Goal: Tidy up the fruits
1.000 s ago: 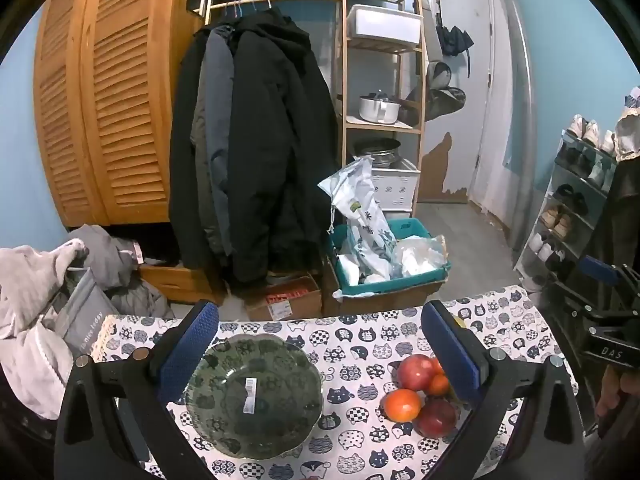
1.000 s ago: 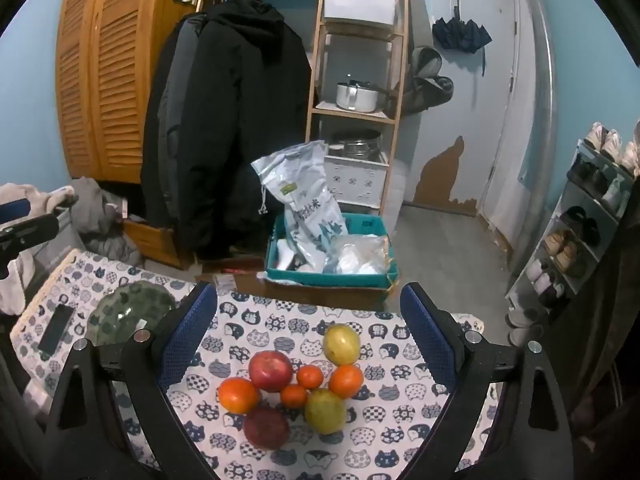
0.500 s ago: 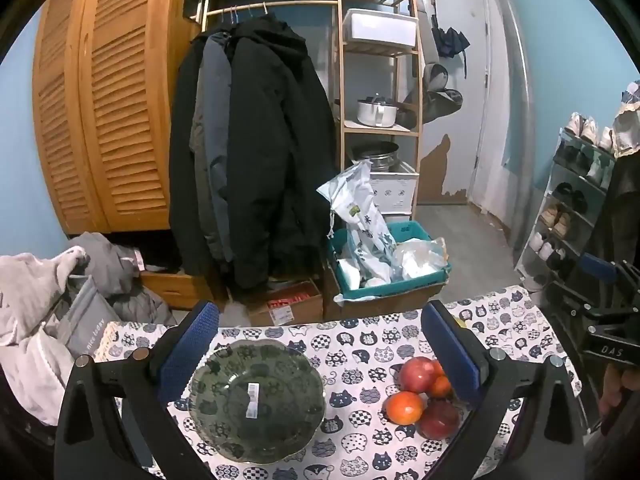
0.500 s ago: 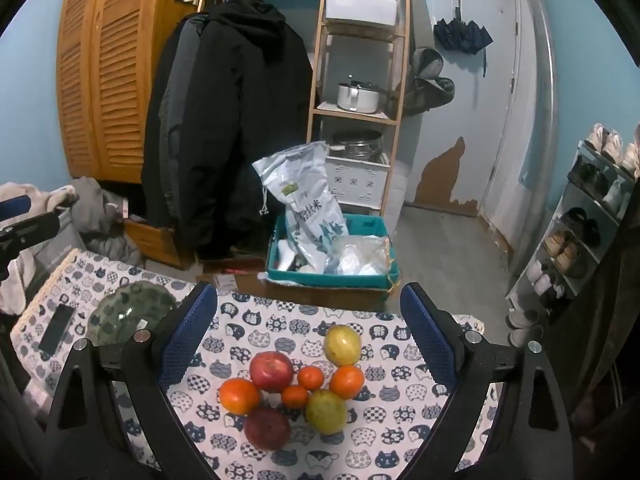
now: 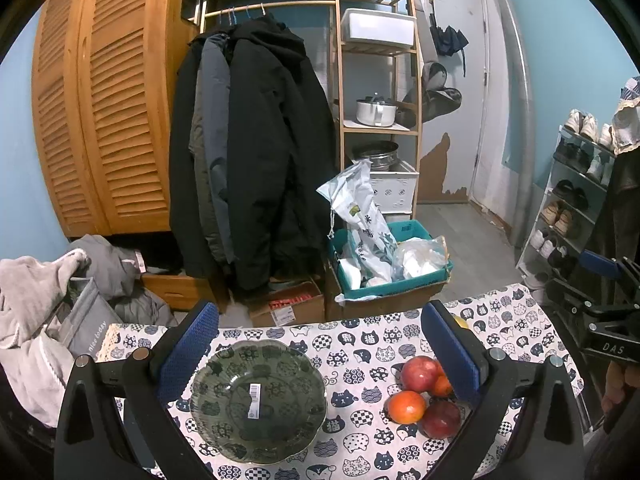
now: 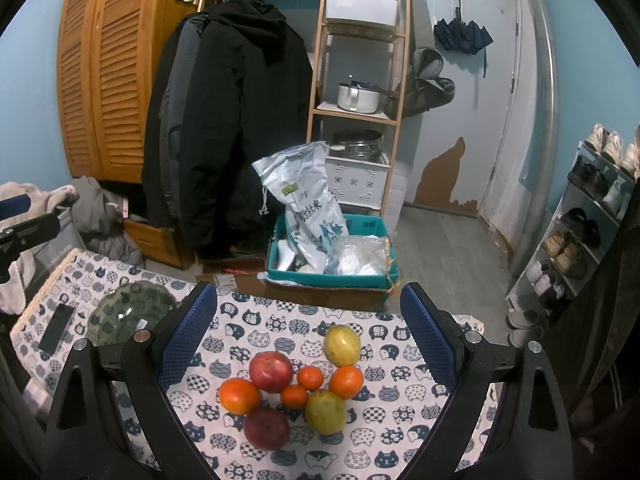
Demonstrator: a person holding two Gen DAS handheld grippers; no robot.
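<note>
Both claws gape wide, gripping nothing: left claw [image 5: 318,346] over the green bowl [image 5: 258,400], right claw [image 6: 308,330] over the fruit pile [image 6: 294,386] beside that bowl, partly hidden.

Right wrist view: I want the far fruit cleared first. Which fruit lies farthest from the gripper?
The yellow-green fruit at the cluster's far edge, toward the teal crate. The other yellow-green one sits much nearer.

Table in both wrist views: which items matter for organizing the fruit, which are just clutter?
Job:
- green glass bowl, holding no fruit
- red apples, oranges, small tangerines, yellow-green fruits, clustered on the cat-print tablecloth
- left gripper and right gripper, both open

Lying about:
- black phone beside the bowl
- teal crate and rice bag on the floor
- coats
</note>
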